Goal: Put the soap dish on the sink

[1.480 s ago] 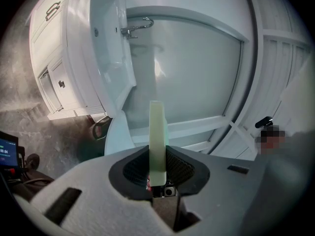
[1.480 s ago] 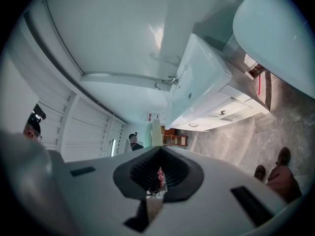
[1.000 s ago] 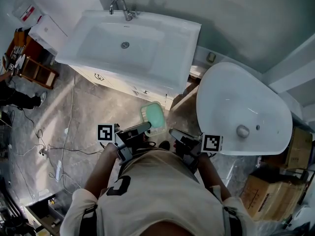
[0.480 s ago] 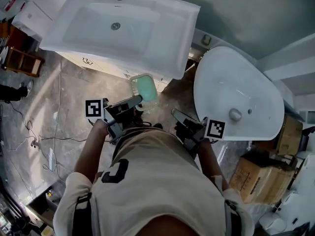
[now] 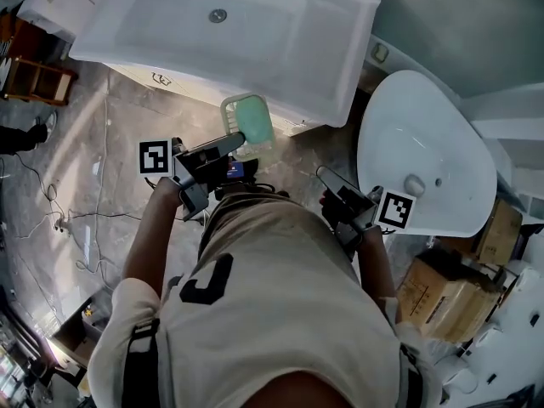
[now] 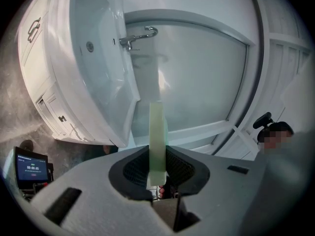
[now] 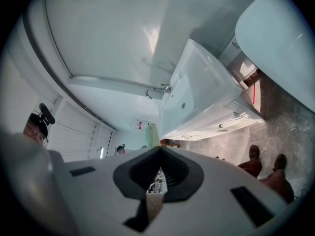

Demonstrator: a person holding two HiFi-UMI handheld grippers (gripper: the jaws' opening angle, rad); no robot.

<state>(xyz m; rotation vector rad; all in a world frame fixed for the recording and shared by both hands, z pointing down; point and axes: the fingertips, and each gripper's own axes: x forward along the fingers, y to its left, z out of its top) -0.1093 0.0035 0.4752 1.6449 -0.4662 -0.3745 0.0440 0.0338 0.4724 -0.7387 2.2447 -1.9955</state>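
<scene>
The soap dish [image 5: 249, 124] is pale green and rectangular. My left gripper [image 5: 237, 144] is shut on its near end and holds it just in front of the front edge of the white sink [image 5: 255, 24]. In the left gripper view the soap dish [image 6: 156, 132] stands edge-on between the pads of the left gripper [image 6: 156, 173], with the sink [image 6: 93, 58] and its faucet [image 6: 138, 36] ahead and to the left. My right gripper [image 5: 328, 178] hangs shut and empty beside the person's body. In the right gripper view the right gripper [image 7: 160, 149] points toward the sink [image 7: 197, 97].
A white bathtub [image 5: 425, 160] stands right of the sink, close to the right gripper. A wooden rack [image 5: 30, 79] is at the left, cardboard boxes [image 5: 450, 300] at the lower right, and cables [image 5: 76, 219] trail over the grey floor. A small screen [image 6: 30, 166] sits low on the left.
The left gripper has carried the soap dish closer to the sink's front edge. The right gripper has moved forward alongside it, and the sink now sits higher in the head view.
</scene>
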